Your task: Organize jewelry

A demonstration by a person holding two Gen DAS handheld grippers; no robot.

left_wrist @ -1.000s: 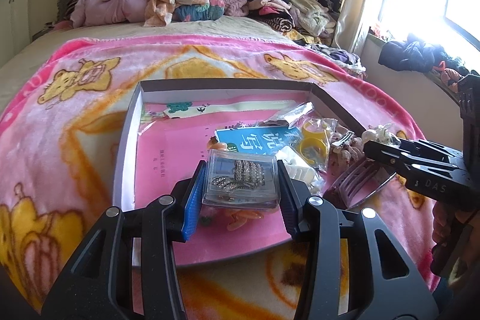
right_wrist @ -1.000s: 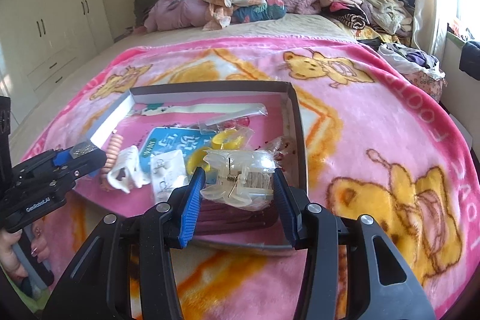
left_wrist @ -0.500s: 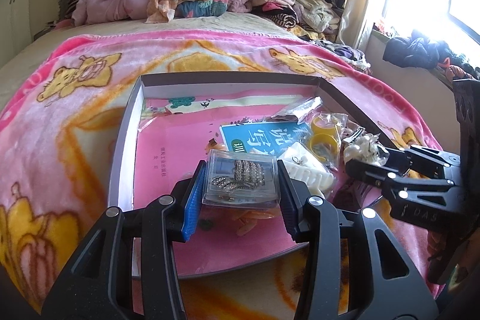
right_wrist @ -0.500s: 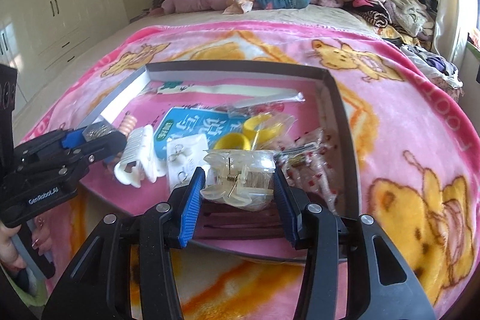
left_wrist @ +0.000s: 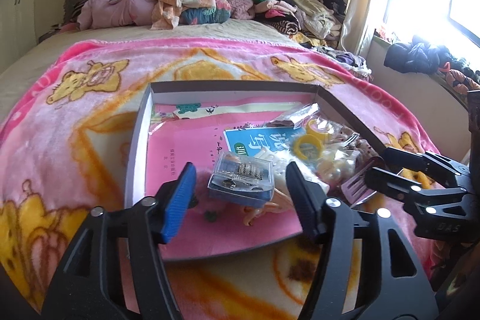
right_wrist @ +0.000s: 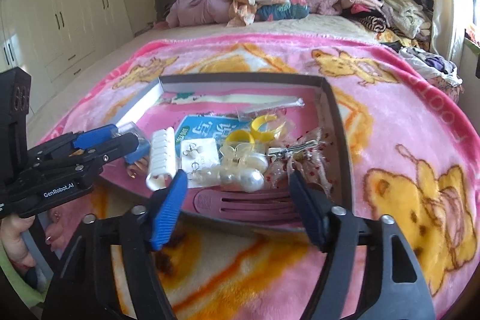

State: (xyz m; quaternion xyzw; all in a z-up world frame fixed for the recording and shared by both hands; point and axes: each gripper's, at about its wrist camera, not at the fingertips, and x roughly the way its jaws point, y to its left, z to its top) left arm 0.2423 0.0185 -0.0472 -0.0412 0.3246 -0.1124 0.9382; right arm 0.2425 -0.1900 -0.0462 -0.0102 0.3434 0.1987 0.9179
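Both grippers' jaws just opened: left gripper (left_wrist: 240, 188) released clear jewelry case (left_wrist: 241, 180) into shallow box (left_wrist: 136, 146); right gripper (right_wrist: 237, 194) empty over pearl clip (right_wrist: 243, 173).

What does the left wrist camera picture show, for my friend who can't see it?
The open left gripper, whose jaws have just been opening, frames a small clear plastic case of sparkly jewelry now lying untouched in a shallow grey tray on a pink bear-print blanket. Yellow plastic rings lie further right, where the right gripper reaches in.
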